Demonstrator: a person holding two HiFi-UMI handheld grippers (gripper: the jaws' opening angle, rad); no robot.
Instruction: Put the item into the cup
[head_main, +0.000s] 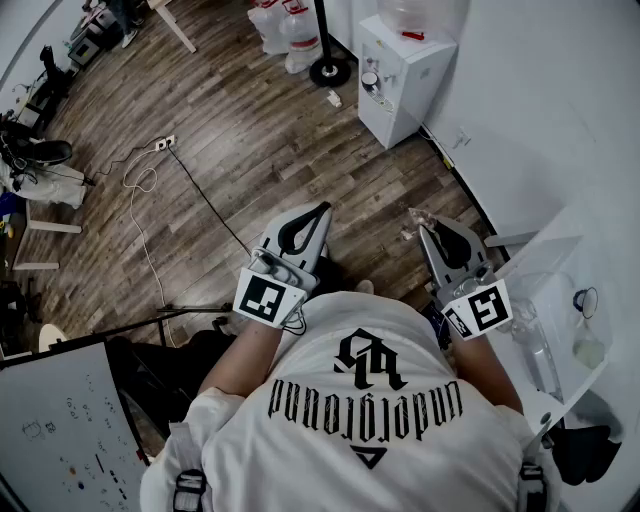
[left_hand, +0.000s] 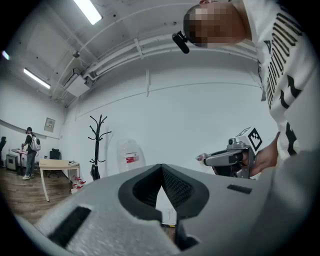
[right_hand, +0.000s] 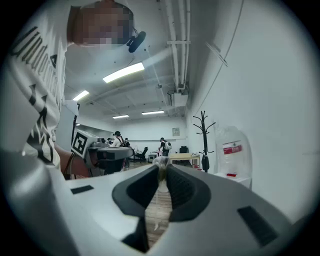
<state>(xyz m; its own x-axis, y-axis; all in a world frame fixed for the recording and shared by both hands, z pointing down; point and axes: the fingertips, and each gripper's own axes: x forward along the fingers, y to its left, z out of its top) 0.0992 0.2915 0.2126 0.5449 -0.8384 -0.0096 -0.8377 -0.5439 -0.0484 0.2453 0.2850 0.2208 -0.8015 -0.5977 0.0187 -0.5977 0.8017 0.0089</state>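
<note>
Above a wooden floor (head_main: 230, 130), the right gripper (right_hand: 161, 169) pinches a small clear item (right_hand: 160, 161); the left gripper (left_hand: 161, 168) is clenched empty.

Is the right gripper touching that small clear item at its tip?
Touching. In the right gripper view, the right gripper pinches the small clear item between its fingers.

We get bright, even indoor light, coming from ceiling tube lights (left_hand: 90, 11) that blow out to pure white in both gripper views. The white wall (left_hand: 200, 110) looks flat and washed, shadows faint. Head view a bit dimmer, mild sheen on the wooden floor (head_main: 230, 130). Heavy fisheye in all three, lines bend near edges, black corners in the gripper views. The left tool (left_hand: 161, 165) and right tool (right_hand: 161, 167) sit close to lens, soft and grainy
</note>
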